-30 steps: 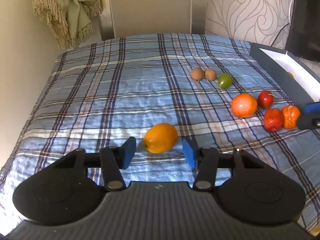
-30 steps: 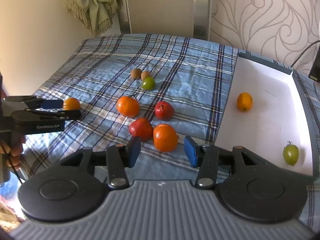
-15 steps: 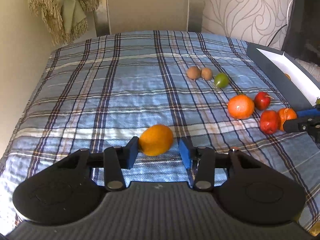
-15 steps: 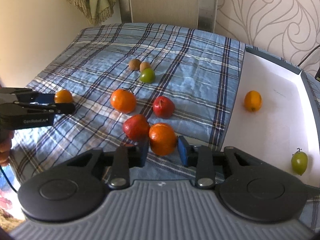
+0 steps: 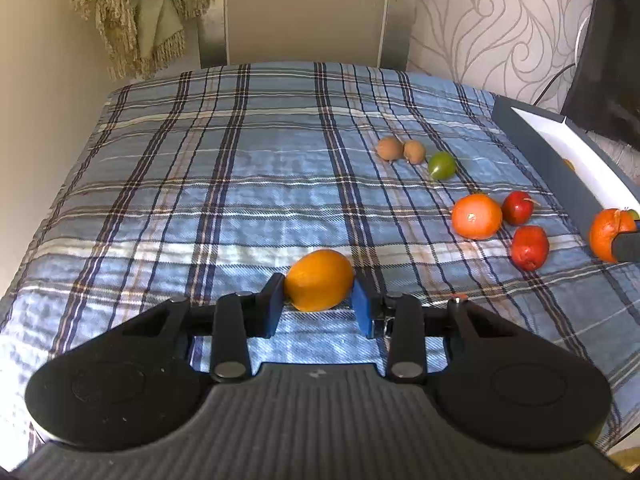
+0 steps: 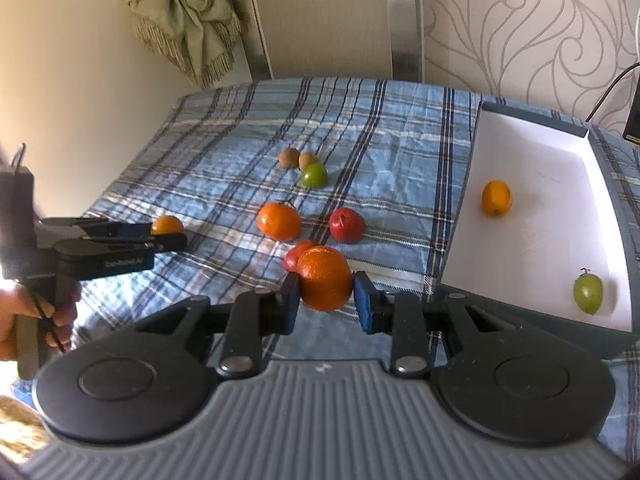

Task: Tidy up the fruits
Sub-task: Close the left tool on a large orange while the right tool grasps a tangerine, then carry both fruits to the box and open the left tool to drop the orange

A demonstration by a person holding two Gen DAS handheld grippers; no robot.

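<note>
The left gripper (image 5: 318,302) has just been closing and now clamps a yellow-orange citrus fruit (image 5: 319,280). The right gripper (image 6: 326,300) clamps a tangerine (image 6: 325,278), with the white tray (image 6: 536,184) at two o'clock.

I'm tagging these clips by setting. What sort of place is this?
Most likely a room in a home, perhaps a bedroom. The fruit lies on a blue plaid cloth that looks like a bedspread, swirl-patterned wallpaper covers the wall, and a fringed green throw hangs in the corner.
</note>
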